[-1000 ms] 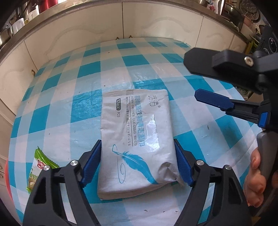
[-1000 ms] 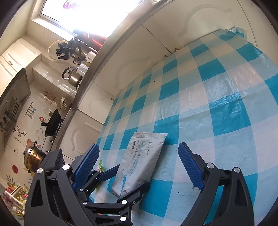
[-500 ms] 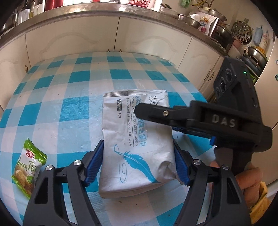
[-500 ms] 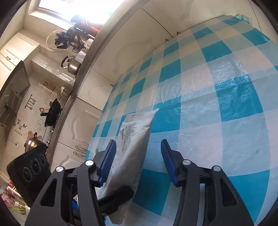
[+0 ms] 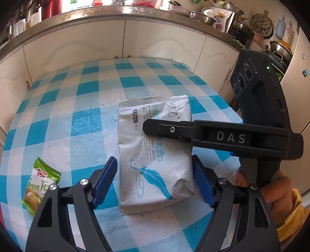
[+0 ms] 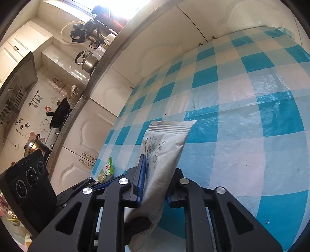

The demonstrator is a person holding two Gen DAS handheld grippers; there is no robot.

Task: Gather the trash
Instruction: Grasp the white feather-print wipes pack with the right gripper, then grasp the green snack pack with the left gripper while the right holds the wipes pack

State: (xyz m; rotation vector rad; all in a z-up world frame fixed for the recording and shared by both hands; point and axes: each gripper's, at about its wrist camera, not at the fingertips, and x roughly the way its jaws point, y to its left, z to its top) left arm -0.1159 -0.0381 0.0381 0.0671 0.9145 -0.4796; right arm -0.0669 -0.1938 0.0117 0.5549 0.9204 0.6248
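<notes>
The right tool (image 6: pixel 154 180) is closing, clamped on the wipes packet (image 5: pixel 155 155). The left tool (image 5: pixel 154 182) is opening, its pads astride the packet's 6 o'clock end; a green snack wrapper (image 5: pixel 41 186) lies at 9 o'clock.

My left camera looks steeply down over my fingers at the table (image 5: pixel 58 108), close. My right one looks lower along it toward the cabinets (image 6: pixel 108 120). Both share the wipes pack (image 5: pixel 155 155) and each other's gripper.

Kitchen w/ cream cabinets (image 5: pixel 162 46) under a steel counter (image 5: pixel 108 14). Checked blue cloth on table (image 5: pixel 58 104). Bright window (image 6: pixel 135 7).
</notes>
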